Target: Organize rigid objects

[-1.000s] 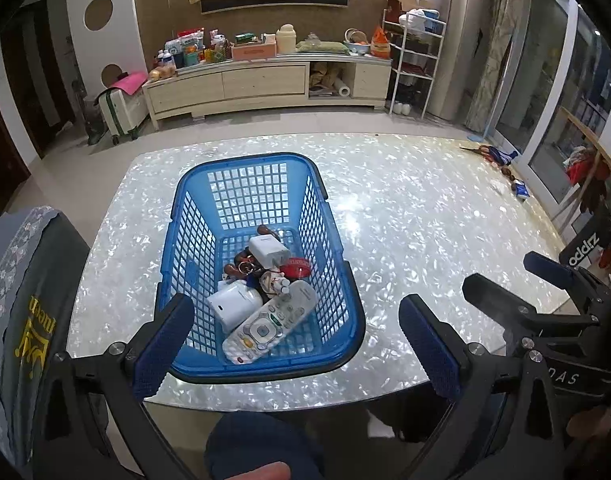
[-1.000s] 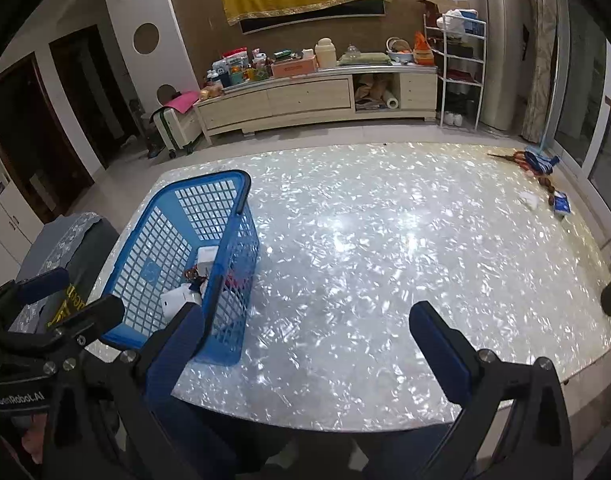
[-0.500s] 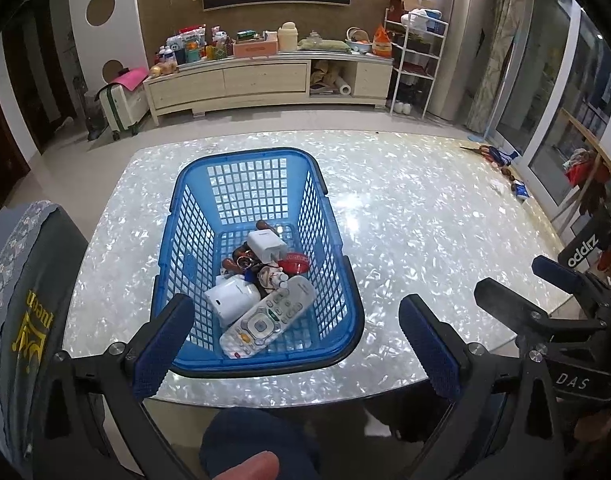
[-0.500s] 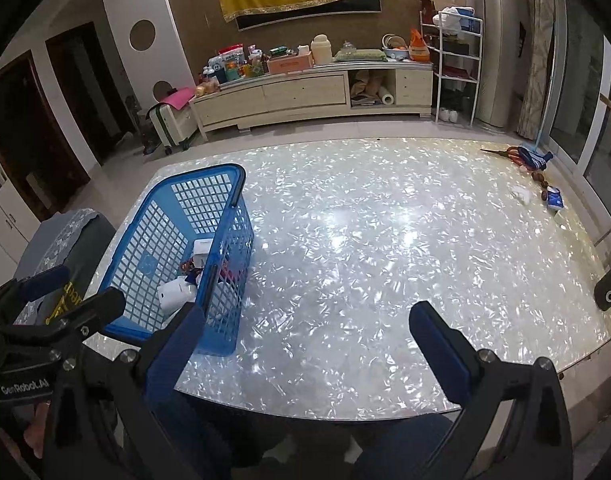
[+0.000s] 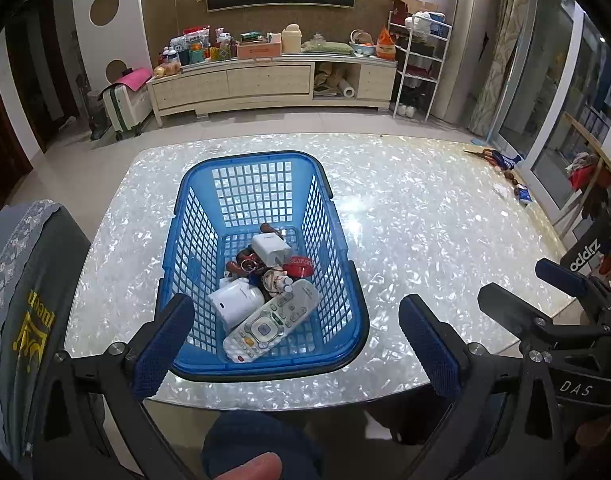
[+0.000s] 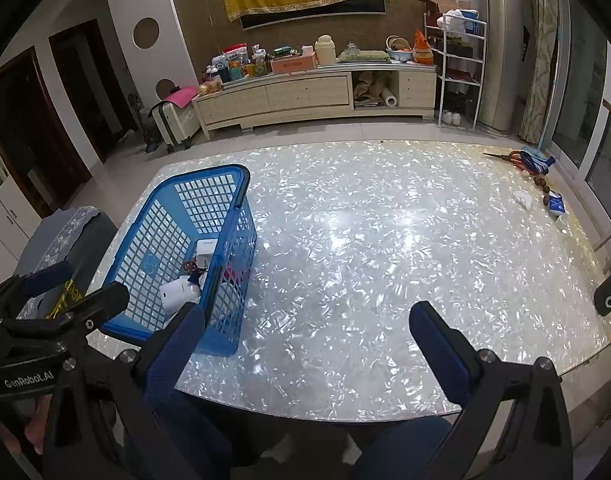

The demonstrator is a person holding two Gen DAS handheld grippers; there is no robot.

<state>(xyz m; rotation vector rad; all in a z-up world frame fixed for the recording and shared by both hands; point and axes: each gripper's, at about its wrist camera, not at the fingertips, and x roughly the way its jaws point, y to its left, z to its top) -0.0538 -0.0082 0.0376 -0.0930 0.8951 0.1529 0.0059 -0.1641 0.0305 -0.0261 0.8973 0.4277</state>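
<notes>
Both views have drawn back slightly since a second ago, so the basket [image 5: 265,264] sits a little farther off and more of the bench [image 5: 425,240] shows. Left gripper [image 5: 295,344] hovers at the near edge of the bench, its fingers spread wide to either side of the basket's near rim and holding nothing. Right gripper [image 6: 303,350] hangs over the near edge to the right of the basket [image 6: 185,248], fingers also spread wide and empty.

Inside the basket, toward its near end, lie a remote [image 5: 271,320], a white box [image 5: 235,304] touching its left side, a white charger [image 5: 270,245] farther back, and a red round thing [image 5: 299,266] to the right of a heap of small items too jumbled to tell apart. Scissors [image 6: 509,157] and some scraps lie at the far right corner of the bench, well apart from the basket.
</notes>
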